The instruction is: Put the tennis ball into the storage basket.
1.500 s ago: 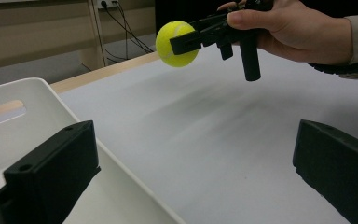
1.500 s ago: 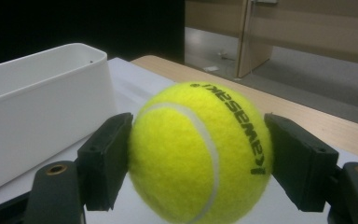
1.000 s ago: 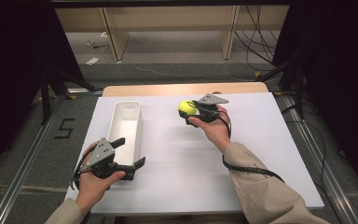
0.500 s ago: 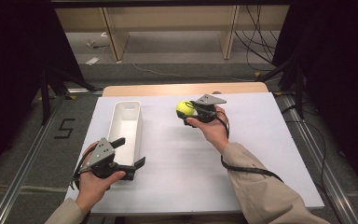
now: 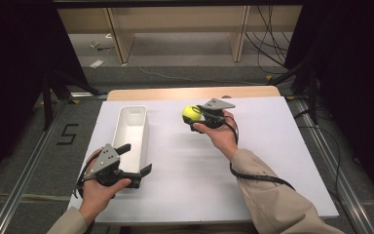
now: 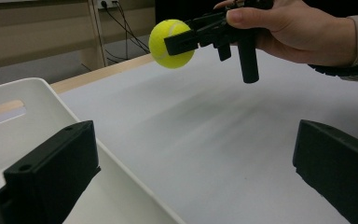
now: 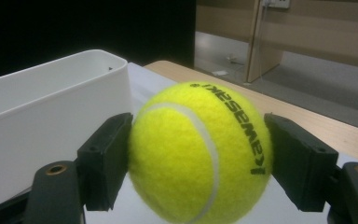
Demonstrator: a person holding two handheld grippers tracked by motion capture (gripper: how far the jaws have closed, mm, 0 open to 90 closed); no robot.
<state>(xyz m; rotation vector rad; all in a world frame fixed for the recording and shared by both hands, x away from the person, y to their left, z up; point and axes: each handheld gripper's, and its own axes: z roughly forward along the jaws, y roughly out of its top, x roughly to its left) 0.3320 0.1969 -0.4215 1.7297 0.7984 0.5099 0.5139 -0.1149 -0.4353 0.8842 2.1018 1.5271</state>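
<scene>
I have the right hand-held gripper [image 5: 198, 116] clamped on the tennis ball [image 5: 191, 113] above the counter [image 5: 185, 165], my left hand-held gripper [image 5: 135, 158] spread wide beside the white bin [image 5: 121, 127].

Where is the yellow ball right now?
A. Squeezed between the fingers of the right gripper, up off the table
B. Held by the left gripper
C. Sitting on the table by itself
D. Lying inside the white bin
A: the tennis ball sits pinched between the two black fingers of the right gripper, lifted above the table, while the white bin holds nothing and the left gripper is open.
</scene>
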